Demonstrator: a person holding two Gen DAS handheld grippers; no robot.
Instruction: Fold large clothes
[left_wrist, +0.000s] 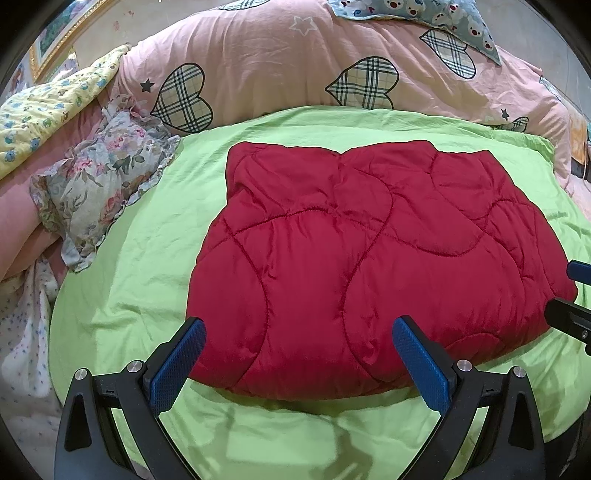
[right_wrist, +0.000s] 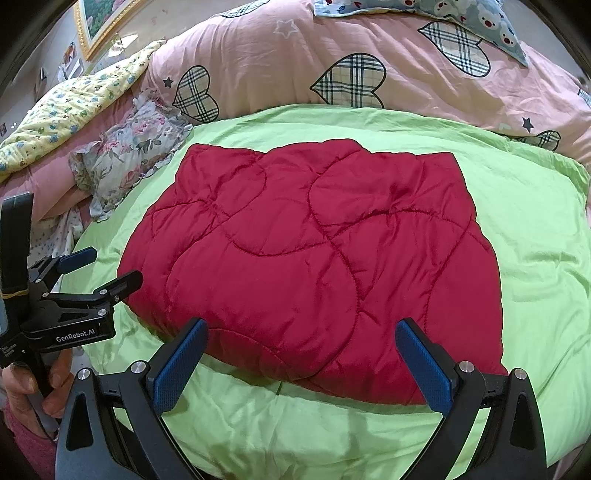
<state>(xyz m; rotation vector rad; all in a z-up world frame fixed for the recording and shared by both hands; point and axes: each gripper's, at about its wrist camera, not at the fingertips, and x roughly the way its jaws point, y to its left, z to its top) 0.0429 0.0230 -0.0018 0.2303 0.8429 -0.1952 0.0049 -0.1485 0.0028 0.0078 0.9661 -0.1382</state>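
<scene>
A red quilted garment lies folded into a thick rectangle on a light green sheet; it also shows in the right wrist view on the green sheet. My left gripper is open and empty, its blue pads hovering over the garment's near edge. It shows from the side in the right wrist view, at the garment's left edge. My right gripper is open and empty over the near edge. Its fingertips show at the right of the left wrist view.
A pink duvet with plaid hearts is piled behind the sheet. A floral pillow and a yellow printed quilt lie at the left. A blue bear-print cloth is at the back. A framed picture hangs on the wall.
</scene>
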